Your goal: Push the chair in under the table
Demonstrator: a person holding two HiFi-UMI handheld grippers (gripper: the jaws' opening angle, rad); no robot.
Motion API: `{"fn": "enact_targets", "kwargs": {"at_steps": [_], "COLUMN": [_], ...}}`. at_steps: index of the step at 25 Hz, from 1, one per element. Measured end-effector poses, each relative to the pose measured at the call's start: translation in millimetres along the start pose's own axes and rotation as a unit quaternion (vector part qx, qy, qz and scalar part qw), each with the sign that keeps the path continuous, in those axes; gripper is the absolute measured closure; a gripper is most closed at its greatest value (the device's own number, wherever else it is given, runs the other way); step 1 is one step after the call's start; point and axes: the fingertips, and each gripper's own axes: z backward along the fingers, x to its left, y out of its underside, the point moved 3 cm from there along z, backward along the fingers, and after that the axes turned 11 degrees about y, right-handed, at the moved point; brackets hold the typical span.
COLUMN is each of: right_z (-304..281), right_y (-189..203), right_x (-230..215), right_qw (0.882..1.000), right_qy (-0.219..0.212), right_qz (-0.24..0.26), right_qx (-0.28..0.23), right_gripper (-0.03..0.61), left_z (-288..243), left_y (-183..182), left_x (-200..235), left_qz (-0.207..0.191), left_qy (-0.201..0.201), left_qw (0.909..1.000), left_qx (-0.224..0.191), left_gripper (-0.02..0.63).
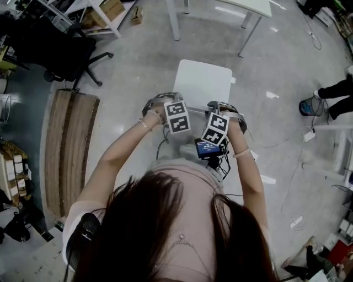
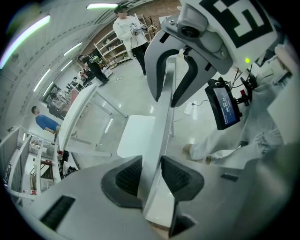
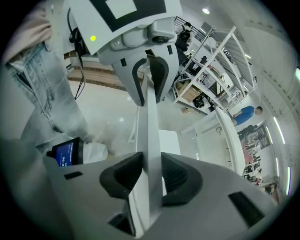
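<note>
Left gripper view shows the left gripper's [image 2: 149,174] fingers [image 2: 126,177] pinching the chair backrest [image 2: 164,117], as the right gripper [image 3: 149,176] does.

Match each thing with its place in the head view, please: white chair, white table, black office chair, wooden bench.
Things:
1. white chair
2. white table
3. black office chair
4. wooden bench

Places:
a. upper left corner
b. top edge, beyond the white chair
c. on the floor at the person's left
d. centre, directly in front of the person

Pairs: 1-d, 2-b, 3-a, 4-c
</note>
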Motion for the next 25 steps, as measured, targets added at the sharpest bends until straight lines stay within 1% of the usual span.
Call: {"fn": "enact_targets", "kwargs": {"at_steps": [5,13,25], "right_z": [-6,-19,-42], "right_y": [9,20,32], "right_x": [-13,-36,-75], "right_qw": [1.000,1.000,1.000], "right_qy": [-0.002,-0.006,0.005], "right_qz": [0.012,0.015,0.016], "right_qx": [-0.009,-0.015,-0.009], "right_gripper": [0.445,0.445,0.445], "left_z": [-4,-9,-18], "left_y": [-11,-23,-40], "left_x": [12,34,75], "left_qz": [0.015,0.031,0.024], "left_qy": [0.001,-0.006,-0.003], "left_qw": [0.9999,0.9995,0.9997], "left_qx": [0.004,0.001,-0.002], "left_gripper": [0.483,0.479,0.483]}}
